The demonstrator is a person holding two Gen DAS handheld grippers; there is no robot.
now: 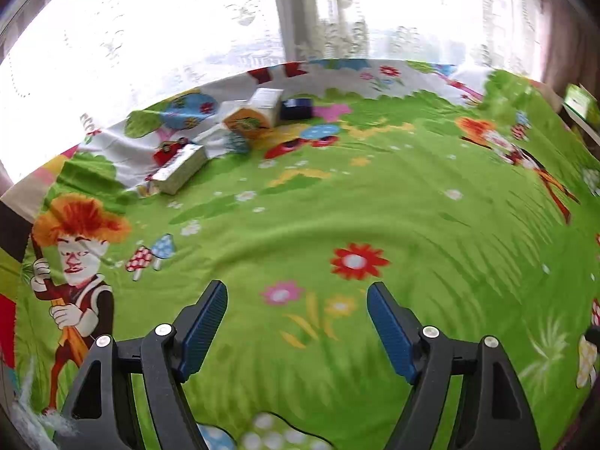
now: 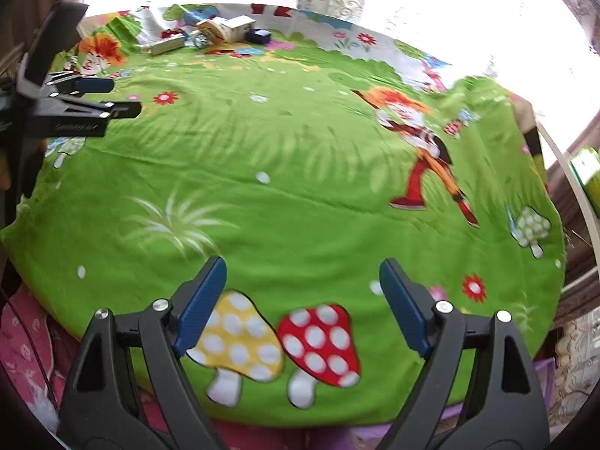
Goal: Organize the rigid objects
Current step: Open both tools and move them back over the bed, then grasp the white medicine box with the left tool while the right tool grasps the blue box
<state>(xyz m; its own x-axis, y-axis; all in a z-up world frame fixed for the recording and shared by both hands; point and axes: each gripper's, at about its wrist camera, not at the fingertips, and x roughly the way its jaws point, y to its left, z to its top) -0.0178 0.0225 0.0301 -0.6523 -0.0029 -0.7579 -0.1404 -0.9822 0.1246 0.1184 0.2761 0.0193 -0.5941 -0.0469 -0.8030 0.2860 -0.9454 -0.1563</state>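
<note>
Both the left gripper [image 1: 296, 300] and right gripper [image 2: 302, 273] are released above the green cartoon-printed cloth [image 1: 375, 195]; small cardboard boxes [image 1: 247, 120] lie far away.

Right hand-held gripper [image 2: 302, 281] gaped wide above green cartoon cloth [image 2: 300, 172]. Small boxes [image 2: 225, 30] clustered at far edge. Left hand-held gripper [image 2: 112, 97] hovered at left.

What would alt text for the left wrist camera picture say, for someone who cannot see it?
The open left gripper hovers over a bright green cartoon-print cloth, holding nothing. Far off near the window, a small cluster of boxes lies on the cloth, among them an orange-faced box and a dark blue box.
</note>
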